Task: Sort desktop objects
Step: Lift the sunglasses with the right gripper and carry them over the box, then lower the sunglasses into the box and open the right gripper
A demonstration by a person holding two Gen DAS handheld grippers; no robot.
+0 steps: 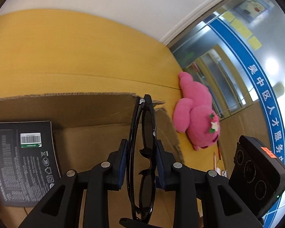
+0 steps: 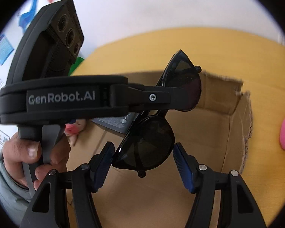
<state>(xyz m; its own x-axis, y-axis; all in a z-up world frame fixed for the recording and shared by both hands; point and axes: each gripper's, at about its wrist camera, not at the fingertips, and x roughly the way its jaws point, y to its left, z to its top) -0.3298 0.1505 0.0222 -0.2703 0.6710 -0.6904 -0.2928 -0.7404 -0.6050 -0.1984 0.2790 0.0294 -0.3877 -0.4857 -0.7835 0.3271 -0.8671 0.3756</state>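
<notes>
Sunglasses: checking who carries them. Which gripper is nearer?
Left. The left gripper clamps the sunglasses; the right gripper is open, its pads beside one lens.

One pair of black sunglasses (image 1: 142, 152) sits above one open cardboard box (image 1: 96, 110). Inside the box lies one black printed package (image 1: 22, 163) at the left, bearing one barcode sticker (image 1: 30, 138). One pink plush toy (image 1: 197, 114) lies on the yellow table (image 1: 76, 53) to the right of the box. Two grippers are in play: the left gripper (image 1: 141, 163) and the right gripper (image 2: 143, 163), each with two blue-padded fingers. One hand (image 2: 34, 153) shows, at the near left of the right wrist view.
</notes>
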